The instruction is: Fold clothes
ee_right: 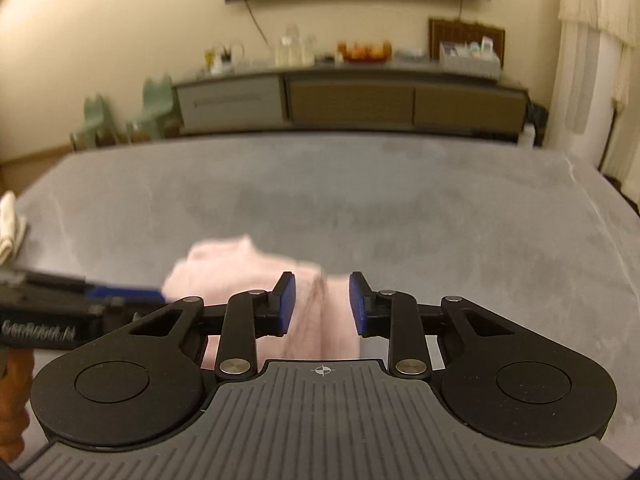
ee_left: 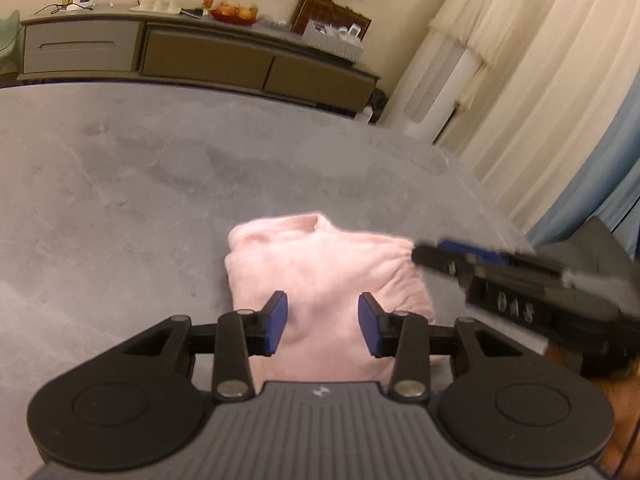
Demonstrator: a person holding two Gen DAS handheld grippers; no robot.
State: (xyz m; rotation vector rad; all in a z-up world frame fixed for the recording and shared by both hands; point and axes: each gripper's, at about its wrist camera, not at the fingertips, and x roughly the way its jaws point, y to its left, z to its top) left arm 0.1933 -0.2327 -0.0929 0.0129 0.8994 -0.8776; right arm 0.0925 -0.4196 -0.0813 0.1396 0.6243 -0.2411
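A pink fleece garment [ee_left: 320,276] lies folded into a compact block on the grey surface [ee_left: 140,184]. My left gripper [ee_left: 322,326] is open above its near part, holding nothing. My right gripper [ee_right: 322,304] is open and empty above the garment's right edge [ee_right: 312,320]. The right gripper also shows in the left wrist view [ee_left: 448,258], blurred, at the garment's right side. The left gripper shows in the right wrist view [ee_right: 120,292] at the garment's left side.
A cream cloth [ee_right: 10,228] lies at the surface's left edge. Beyond the far edge stand a low cabinet [ee_right: 352,100] with bottles and fruit, two green stools [ee_right: 152,100], and curtains [ee_left: 540,80] at the right.
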